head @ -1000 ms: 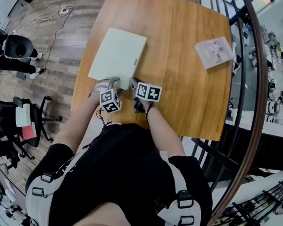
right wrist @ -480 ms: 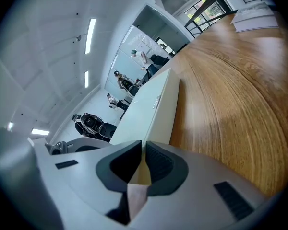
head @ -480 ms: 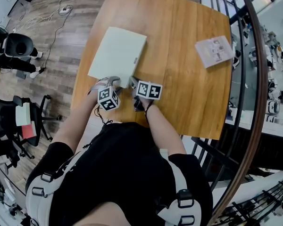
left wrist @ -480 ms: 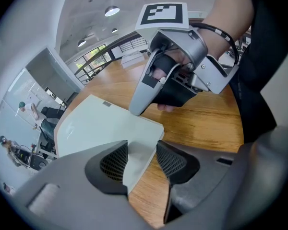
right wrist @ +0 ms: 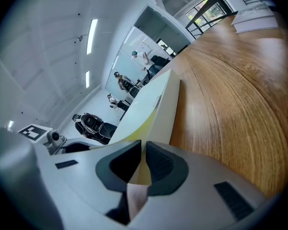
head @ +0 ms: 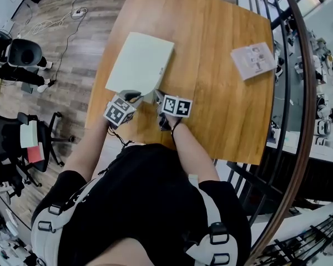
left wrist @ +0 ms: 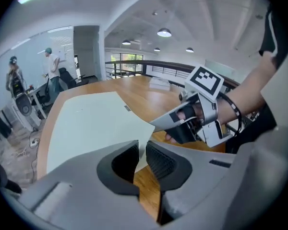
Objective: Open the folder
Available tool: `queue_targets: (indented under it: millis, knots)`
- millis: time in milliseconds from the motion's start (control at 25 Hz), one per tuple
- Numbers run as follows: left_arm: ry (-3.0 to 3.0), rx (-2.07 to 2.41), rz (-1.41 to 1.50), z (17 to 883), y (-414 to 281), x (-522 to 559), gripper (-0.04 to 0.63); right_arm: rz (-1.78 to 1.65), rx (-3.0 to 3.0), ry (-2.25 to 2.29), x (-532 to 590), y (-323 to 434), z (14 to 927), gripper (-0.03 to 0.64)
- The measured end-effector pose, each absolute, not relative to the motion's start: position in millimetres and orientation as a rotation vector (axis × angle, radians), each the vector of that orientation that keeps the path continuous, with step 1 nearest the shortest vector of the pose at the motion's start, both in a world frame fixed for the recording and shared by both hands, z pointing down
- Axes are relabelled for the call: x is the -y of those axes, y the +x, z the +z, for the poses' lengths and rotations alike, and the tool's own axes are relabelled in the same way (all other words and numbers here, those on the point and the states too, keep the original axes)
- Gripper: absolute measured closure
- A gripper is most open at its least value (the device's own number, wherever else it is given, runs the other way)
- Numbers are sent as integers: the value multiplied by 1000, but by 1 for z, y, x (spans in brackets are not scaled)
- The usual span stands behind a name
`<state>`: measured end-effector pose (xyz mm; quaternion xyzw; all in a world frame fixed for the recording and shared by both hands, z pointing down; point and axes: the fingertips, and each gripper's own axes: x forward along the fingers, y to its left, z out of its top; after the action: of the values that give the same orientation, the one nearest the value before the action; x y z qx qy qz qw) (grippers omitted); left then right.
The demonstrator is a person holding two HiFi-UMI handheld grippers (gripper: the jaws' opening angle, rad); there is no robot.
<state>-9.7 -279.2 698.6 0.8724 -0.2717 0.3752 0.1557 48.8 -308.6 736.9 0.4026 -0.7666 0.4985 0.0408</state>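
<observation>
One pale-green folder [head: 140, 64] flat on worktop [head: 211, 65], just ahead of L tongs [left wrist: 140, 158]: jaws just been closing, now narrow, pinching cover [left wrist: 91, 123] corner, lifted off wood. R tongs [right wrist: 143, 163], just right of L, clamp folder's near edge.

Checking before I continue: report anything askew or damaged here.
No damage. The folder lies slanted to the table's edges. Its near corner curls up between the jaws of the left gripper, which have just been closing on it.
</observation>
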Motion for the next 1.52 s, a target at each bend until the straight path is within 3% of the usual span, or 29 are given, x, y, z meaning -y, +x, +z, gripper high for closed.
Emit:
queue_targets:
  millis: [240,480,840,1040,1520]
  knots:
    - [2443,845,836,679,-14,288,552,1485,2339,1242,309,50,736,583]
    - [2356,893,395,633,-29,304,552,1413,2318,1266,307,51,740,581]
    - [2289,982,40,583,-71,319,552,1254,2278,1287,307,52,739,583]
    - [2264,1103,-83,558,-114,326,554,1204,2257,1295,305,50,739,583]
    - [2154,1534,-69,554,-256,360,589,1154,2213,1358,303,50,739,583]
